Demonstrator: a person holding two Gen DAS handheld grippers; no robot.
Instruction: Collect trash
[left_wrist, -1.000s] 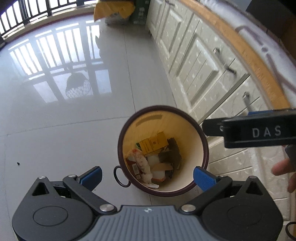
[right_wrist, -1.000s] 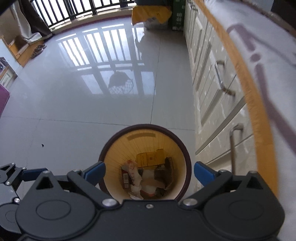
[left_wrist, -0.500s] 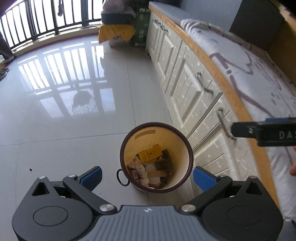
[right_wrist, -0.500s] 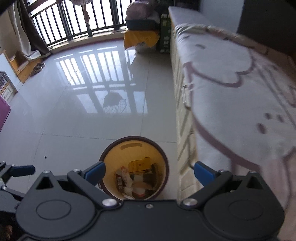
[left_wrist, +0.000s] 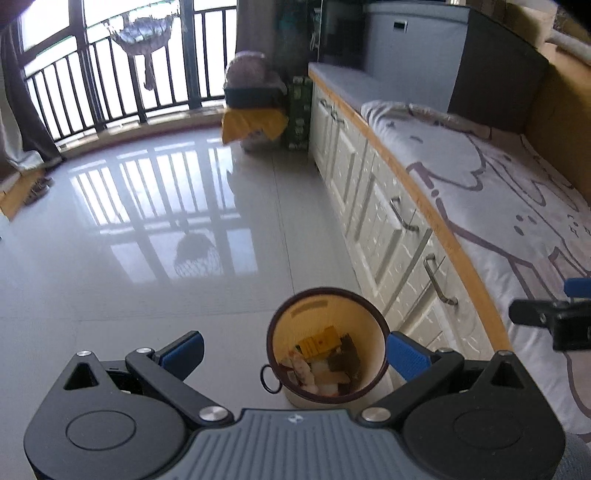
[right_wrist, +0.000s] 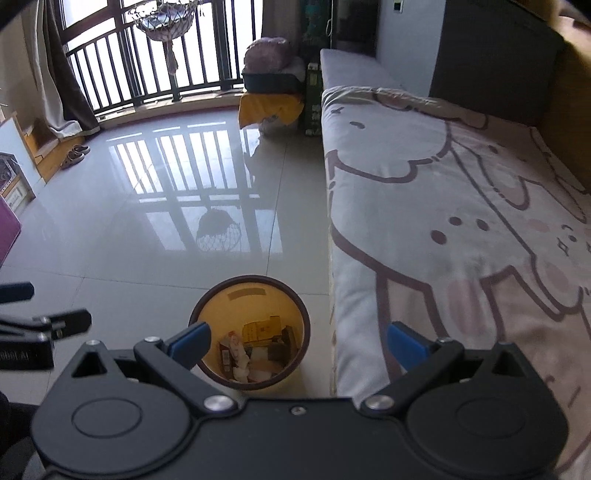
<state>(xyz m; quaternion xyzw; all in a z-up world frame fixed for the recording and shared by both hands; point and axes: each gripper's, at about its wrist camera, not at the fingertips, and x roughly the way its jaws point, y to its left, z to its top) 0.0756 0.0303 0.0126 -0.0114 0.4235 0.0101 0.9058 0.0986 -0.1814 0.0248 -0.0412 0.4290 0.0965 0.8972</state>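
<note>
A glossy pale tiled floor (left_wrist: 147, 258) beside a white-drawered bench is being viewed from above by both tools. The black left gripper (left_wrist: 291, 349) and black right gripper (right_wrist: 295, 341) are being held wide apart and empty. Below them, the round yellow-lined, dark-rimmed bin (left_wrist: 373, 332) is being filled with light, crushable cartons and wrappers (right_wrist: 255, 350), probably best pinched at an edge.

Glossy tiled floor (left_wrist: 147, 258) mirrors a barred window (left_wrist: 110, 74) beside white cabinets (left_wrist: 369, 206).
</note>
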